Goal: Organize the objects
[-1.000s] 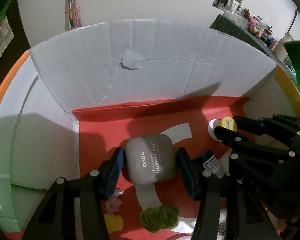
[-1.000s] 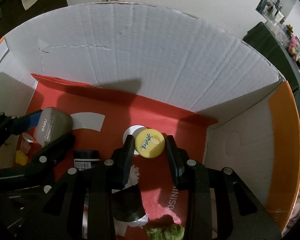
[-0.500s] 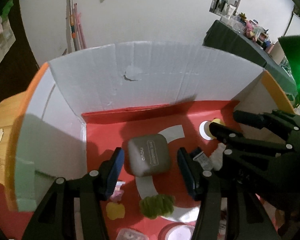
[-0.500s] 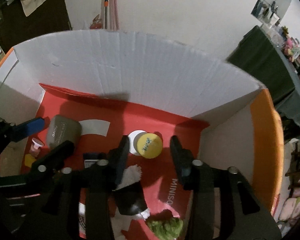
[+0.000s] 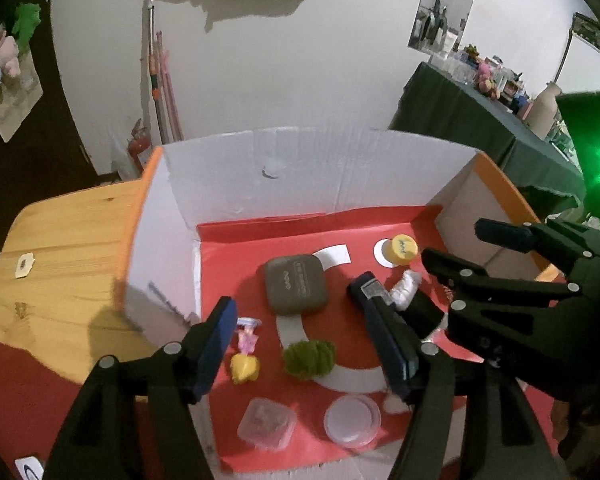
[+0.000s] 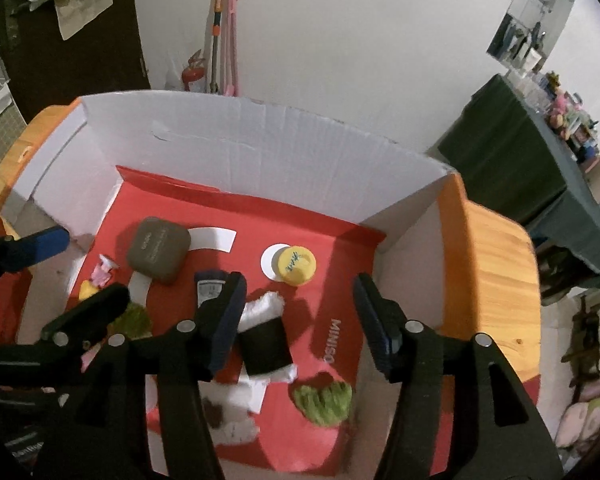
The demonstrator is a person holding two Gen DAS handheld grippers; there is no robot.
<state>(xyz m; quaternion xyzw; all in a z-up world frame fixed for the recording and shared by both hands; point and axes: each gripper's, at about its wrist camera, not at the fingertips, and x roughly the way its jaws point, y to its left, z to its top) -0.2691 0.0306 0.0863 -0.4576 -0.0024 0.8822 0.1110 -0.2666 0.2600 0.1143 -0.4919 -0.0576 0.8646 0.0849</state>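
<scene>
From the left wrist view, the left gripper (image 5: pixel 304 354) hangs over the red floor of the white box (image 5: pixel 308 168). Its fingers (image 5: pixel 216 344) are opening and hold nothing. The grey case (image 5: pixel 296 284) lies flat on the red floor, past the fingertips, and touches neither one. I think the step is letting go and pulling away. To do it well, lift straight up so the fingers do not bump the case or the little green fuzzy thing (image 5: pixel 308 358) near them.

From the right wrist view, the right gripper (image 6: pixel 300 320) is opening too, with nothing held. The yellow cap (image 6: pixel 296 266) sits on the red floor, just beside a white circle, well clear of the fingers. Keep away from the black and white roll (image 6: pixel 266 336) close to the left-hand finger. The box stands on the wooden worktop (image 6: pixel 496 264).
</scene>
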